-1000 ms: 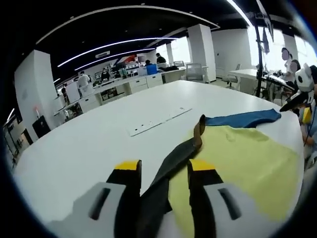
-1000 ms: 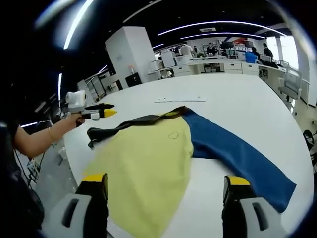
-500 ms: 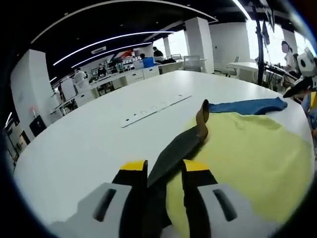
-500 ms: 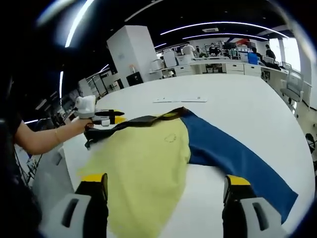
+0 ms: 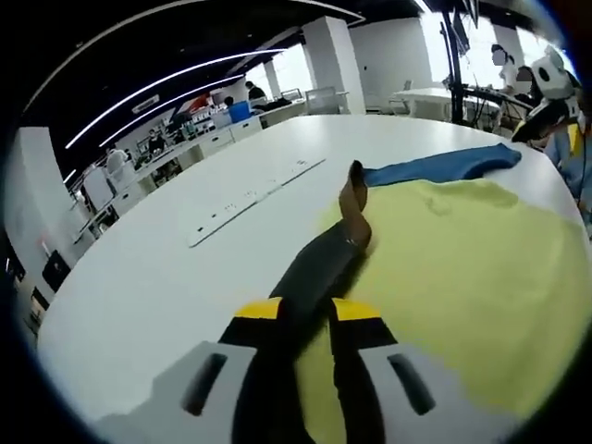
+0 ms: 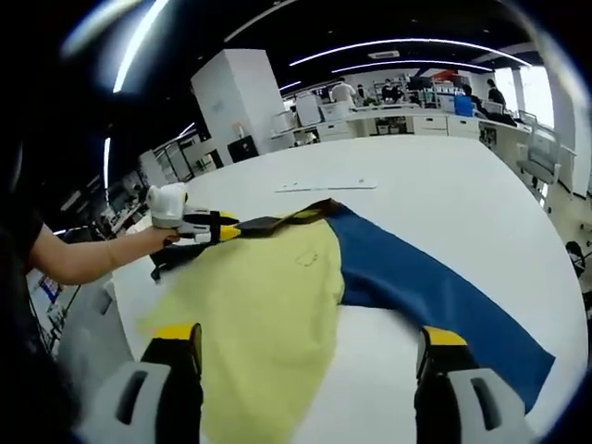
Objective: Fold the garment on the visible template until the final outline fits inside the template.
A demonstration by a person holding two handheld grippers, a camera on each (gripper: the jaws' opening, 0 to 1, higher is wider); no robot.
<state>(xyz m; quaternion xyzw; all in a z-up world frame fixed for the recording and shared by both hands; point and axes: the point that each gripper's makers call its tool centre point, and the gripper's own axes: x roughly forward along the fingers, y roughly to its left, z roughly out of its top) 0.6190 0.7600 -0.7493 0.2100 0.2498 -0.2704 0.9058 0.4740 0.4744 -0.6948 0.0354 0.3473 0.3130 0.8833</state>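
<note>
Garment (image 6: 277,305) lying spread on worktop (image 6: 444,185), unfolded; task barely begun. Left claw (image 5: 303,310) clamping dark sleeve (image 5: 319,268). Right claw (image 6: 314,338) hanging wide, garment just ahead btwn jaws. All folds remaining.

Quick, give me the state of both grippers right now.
Left gripper: shut on the dark sleeve of the garment.
Right gripper: open, holding nothing, above the yellow body and the blue sleeve.

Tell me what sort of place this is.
Probably an open-plan office or lab: a big white table bearing the garment, rows of desks with people working behind, white pillars and strip ceiling lights.
</note>
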